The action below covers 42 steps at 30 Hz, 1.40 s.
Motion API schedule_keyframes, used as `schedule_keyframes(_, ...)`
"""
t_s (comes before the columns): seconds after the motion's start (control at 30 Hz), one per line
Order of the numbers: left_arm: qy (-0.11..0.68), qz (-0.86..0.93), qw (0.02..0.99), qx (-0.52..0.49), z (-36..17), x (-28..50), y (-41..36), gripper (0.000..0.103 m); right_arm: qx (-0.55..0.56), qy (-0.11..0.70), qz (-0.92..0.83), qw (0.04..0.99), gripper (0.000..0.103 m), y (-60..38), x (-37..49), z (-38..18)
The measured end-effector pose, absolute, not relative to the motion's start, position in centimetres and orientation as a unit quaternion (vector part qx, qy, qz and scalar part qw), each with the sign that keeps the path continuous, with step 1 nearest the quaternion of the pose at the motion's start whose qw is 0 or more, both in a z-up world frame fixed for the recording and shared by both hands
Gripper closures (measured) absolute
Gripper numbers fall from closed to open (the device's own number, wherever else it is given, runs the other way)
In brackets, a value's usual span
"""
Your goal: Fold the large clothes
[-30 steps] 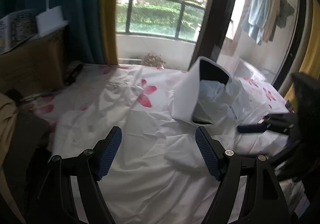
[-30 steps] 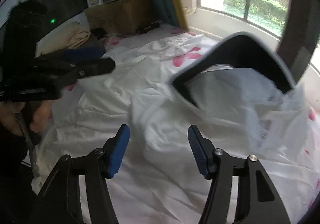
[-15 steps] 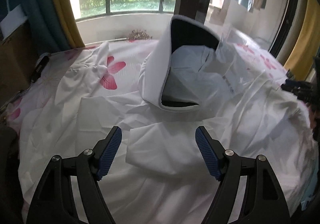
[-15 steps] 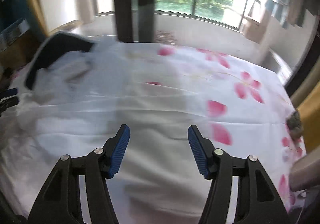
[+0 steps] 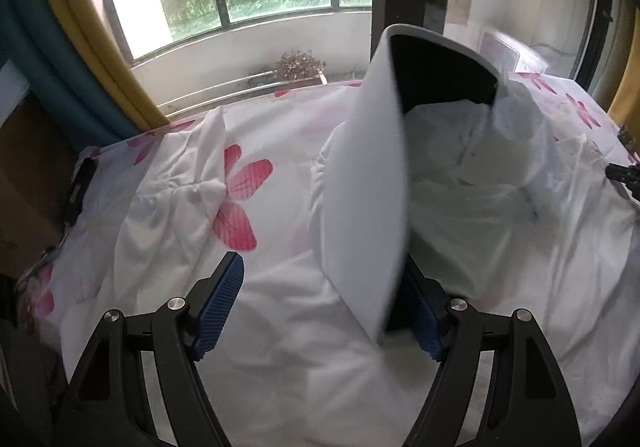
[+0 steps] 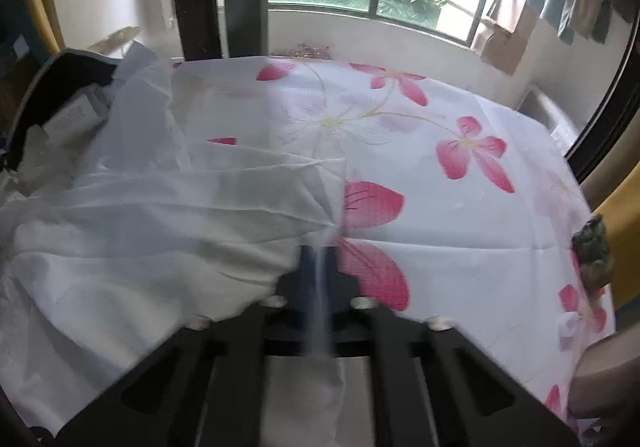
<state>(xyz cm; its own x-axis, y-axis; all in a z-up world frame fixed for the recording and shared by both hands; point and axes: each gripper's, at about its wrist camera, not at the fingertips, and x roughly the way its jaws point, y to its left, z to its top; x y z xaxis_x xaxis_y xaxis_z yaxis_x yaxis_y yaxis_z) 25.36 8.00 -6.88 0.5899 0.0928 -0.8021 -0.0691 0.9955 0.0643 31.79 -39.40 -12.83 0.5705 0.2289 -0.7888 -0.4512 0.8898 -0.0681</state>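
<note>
No text — none readable.

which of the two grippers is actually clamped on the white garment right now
The right gripper: its jaws have just closed, pinching the white garment edge. The left gripper stands wide open, only straddling the stiff collar.

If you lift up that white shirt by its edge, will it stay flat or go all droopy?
Probably droopy. The white shirt lies in soft wrinkles and looks thin, so it should sag and feel light. Its collar stands up alone, so that part seems stiffer. The right gripper has just closed, pinching its edge.
</note>
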Motion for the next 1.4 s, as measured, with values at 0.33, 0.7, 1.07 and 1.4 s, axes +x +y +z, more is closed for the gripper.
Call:
schedule_keyframes(0.33,0.430,0.034,0.900,0.062,-7.2,30.7,7.1,0.077,-0.115,0.418,0.178,0.884,0.103,-41.1,32.3,-13.1)
schedule_keyframes(0.7,0.374,0.026,0.923,0.087,-5.2,35.5,6.6,0.077,-0.122,0.403,0.183,0.888,0.091,-39.9,33.1,-9.8)
schedule_keyframes(1.07,0.352,-0.003,0.935,0.047,-5.5,38.6,8.3,0.077,-0.146,0.366,0.296,0.870,0.064,-28.7,35.3,-7.4)
schedule_keyframes(1.4,0.355,-0.016,0.935,-0.021,-2.8,30.9,12.2,0.054,-0.154,0.382,0.304,0.859,0.064,-27.0,33.6,-8.4)
